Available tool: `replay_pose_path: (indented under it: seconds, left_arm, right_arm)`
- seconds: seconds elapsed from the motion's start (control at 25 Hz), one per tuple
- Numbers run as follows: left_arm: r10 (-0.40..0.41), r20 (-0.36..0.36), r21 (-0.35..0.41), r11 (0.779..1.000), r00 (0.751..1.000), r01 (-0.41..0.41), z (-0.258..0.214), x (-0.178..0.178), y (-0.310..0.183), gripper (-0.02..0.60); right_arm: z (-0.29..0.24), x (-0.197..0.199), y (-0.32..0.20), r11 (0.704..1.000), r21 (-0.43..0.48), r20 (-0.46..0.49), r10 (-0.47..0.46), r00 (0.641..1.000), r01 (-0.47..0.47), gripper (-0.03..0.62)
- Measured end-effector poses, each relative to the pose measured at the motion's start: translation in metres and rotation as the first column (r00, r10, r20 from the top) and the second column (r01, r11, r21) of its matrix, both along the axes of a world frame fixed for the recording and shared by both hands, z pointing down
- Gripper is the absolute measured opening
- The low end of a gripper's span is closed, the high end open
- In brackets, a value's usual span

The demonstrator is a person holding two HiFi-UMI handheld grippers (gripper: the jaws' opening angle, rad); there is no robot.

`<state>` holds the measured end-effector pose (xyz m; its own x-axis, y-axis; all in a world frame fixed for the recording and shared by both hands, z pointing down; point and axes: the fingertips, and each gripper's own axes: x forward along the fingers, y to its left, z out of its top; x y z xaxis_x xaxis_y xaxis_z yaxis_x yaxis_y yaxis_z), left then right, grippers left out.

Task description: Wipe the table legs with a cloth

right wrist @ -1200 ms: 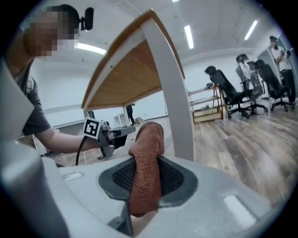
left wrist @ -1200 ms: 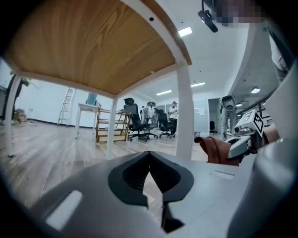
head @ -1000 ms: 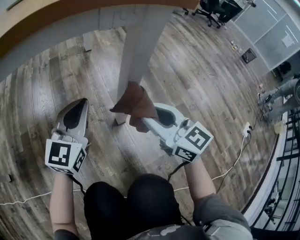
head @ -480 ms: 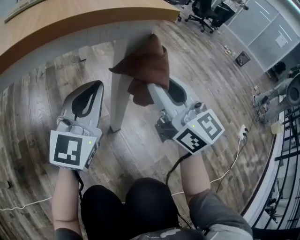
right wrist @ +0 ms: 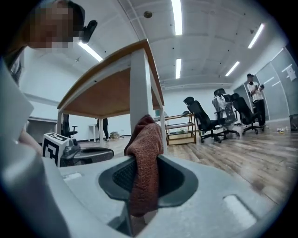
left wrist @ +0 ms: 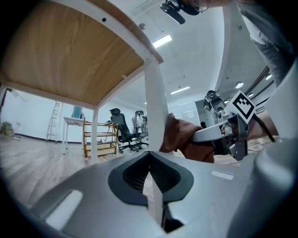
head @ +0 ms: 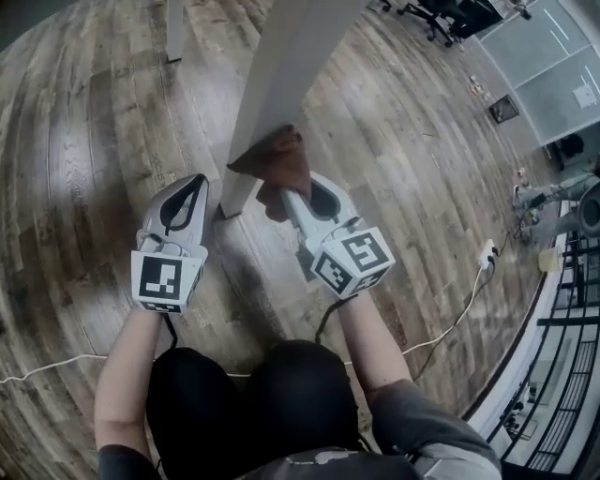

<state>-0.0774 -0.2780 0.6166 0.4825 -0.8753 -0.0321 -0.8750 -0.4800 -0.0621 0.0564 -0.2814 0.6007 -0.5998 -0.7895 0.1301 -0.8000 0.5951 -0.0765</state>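
A white table leg [head: 272,89] runs down to its foot on the wood floor. A brown cloth [head: 277,159] is pressed against the leg's right side, low down near the foot. My right gripper [head: 284,192] is shut on the cloth; in the right gripper view the cloth [right wrist: 145,153] hangs between the jaws in front of the leg [right wrist: 139,79]. My left gripper [head: 190,186] is shut and holds nothing, just left of the leg's foot. From the left gripper view, the leg [left wrist: 156,102] stands straight ahead with the cloth [left wrist: 179,137] on its right.
Another table leg [head: 174,28] stands at the back. A white cable [head: 450,328] runs to a power strip [head: 488,255] at right, and a second cable [head: 47,373] lies at left. Office chairs [right wrist: 212,118] and a shelf [right wrist: 179,125] stand beyond. The tabletop's underside [left wrist: 70,56] is overhead.
The right gripper has slid the cloth down the leg, from just under the tabletop to near the foot. The left gripper stayed shut beside the leg. The head view tilted down.
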Motion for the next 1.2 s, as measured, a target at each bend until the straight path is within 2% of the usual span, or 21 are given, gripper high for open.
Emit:
replay_pose_path:
  seconds: [0.08,0.16,0.24,0.4,0.52,0.72,0.92,1.12,1.2]
  left_arm:
    - [-0.042,0.057,0.026,0.999,0.997,0.041,0.024,-0.005,0.002,0.02]
    - [-0.048,0.128,0.034,0.998,0.991,0.044,0.047,-0.006,0.008,0.02]
    - [-0.042,0.155,0.018,0.999,0.987,0.04,0.068,-0.005,0.015,0.018]
    - [-0.027,0.186,-0.038,0.999,0.982,0.035,0.103,-0.003,0.024,0.018]
    - [-0.023,0.224,-0.073,0.997,0.974,0.04,0.123,-0.002,0.03,0.018]
    - [0.023,0.219,-0.138,0.99,0.975,0.008,0.142,0.004,0.039,0.018]
    - [0.003,0.192,-0.141,0.99,0.981,0.025,0.138,-0.005,0.034,0.018]
    - [-0.133,0.119,-0.155,0.976,0.984,0.151,0.121,-0.049,0.014,0.018]
    - [-0.128,0.102,-0.15,0.978,0.986,0.143,0.096,-0.056,0.003,0.018]
  right_arm:
    - [0.032,0.001,0.0,1.0,-0.013,-0.038,0.023,0.999,-0.023,0.09]
    - [0.062,0.0,0.001,0.998,0.017,-0.114,0.058,0.992,-0.056,0.089]
    - [0.094,-0.002,0.004,0.997,0.04,-0.192,0.074,0.979,-0.068,0.09]
    - [0.157,-0.004,0.003,0.994,-0.076,-0.227,0.065,0.972,-0.084,0.09]
    - [0.199,-0.003,0.002,0.985,-0.151,-0.29,0.041,0.956,-0.088,0.089]
    - [0.244,0.0,0.008,0.953,-0.28,-0.312,0.026,0.95,-0.118,0.089]
    - [0.228,0.021,0.003,0.938,-0.271,-0.217,0.158,0.963,-0.215,0.089]
    - [0.159,0.046,-0.008,0.959,-0.145,-0.162,0.219,0.962,-0.243,0.09]
    - [0.11,0.054,-0.017,0.966,-0.059,-0.119,0.242,0.963,-0.25,0.089]
